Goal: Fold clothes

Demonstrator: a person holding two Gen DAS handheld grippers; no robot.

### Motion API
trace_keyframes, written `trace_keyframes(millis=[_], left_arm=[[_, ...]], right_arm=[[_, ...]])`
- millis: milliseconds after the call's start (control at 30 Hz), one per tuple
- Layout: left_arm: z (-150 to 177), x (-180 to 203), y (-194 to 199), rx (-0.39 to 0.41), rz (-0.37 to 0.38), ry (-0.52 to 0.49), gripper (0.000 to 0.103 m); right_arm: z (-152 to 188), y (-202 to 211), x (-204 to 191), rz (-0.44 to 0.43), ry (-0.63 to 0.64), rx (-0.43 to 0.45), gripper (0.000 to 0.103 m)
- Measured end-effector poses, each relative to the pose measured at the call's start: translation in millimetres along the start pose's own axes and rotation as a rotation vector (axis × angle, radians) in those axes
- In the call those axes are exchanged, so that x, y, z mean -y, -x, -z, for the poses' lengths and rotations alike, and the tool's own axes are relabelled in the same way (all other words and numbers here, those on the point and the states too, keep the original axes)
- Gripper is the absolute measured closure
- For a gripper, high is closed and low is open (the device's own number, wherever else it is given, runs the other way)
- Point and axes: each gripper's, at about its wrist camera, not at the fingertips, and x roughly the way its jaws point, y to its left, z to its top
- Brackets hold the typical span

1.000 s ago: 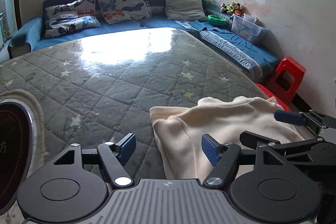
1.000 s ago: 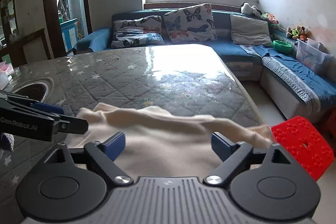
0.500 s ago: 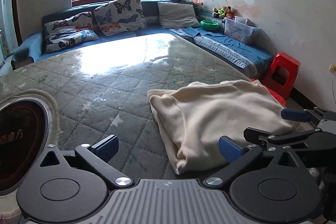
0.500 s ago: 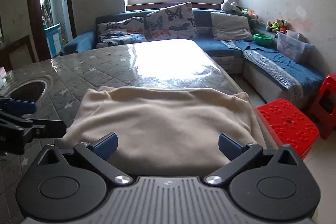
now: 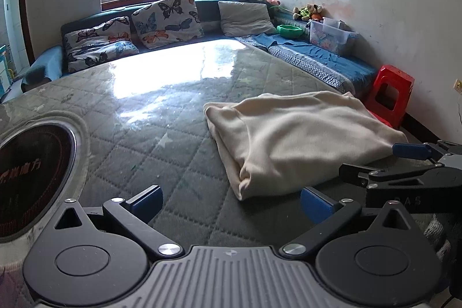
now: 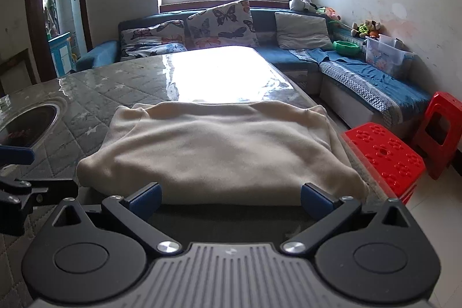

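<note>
Garment: a cream sweater [image 6: 219, 152], folded into a thick rectangular bundle, lies flat on the quilted grey table cover [image 5: 161, 134] near the table's right edge; its nearest folded corner shows in the left wrist view [image 5: 291, 143].
Left gripper: the left gripper [image 5: 231, 201] hovers low over the cover just short of the bundle's near left corner, blue-padded jaws spread wide, nothing between them, not touching the cloth.
Right gripper: the right gripper [image 6: 231, 197] sits just before the near edge of the sweater, jaws spread wide and empty, one pad close to each end of that edge; whether the pads touch the cloth I cannot tell.
Grippers together: the right gripper appears at the right side of the left wrist view [image 5: 410, 166], close beside the bundle's near right part.
Table surface: a round dark induction hob [image 5: 31, 169] is set into the cover at the left, well apart from the sweater.
Surroundings: two red plastic stools [image 6: 384, 155] stand just off the table's right edge; a blue corner sofa [image 6: 363, 77] with butterfly pillows [image 6: 222, 23] runs along the far wall under the window.
</note>
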Motion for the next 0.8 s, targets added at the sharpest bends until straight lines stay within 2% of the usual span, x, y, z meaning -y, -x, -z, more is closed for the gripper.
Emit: trace_keyframes(millis=[800], left_arm=[[29.5,6.3,27.3,0.023,-0.002,0.011,0.000]], right_arm=[[24.3,23.7,-9.1,0.006,-0.020,0.004,0.000]])
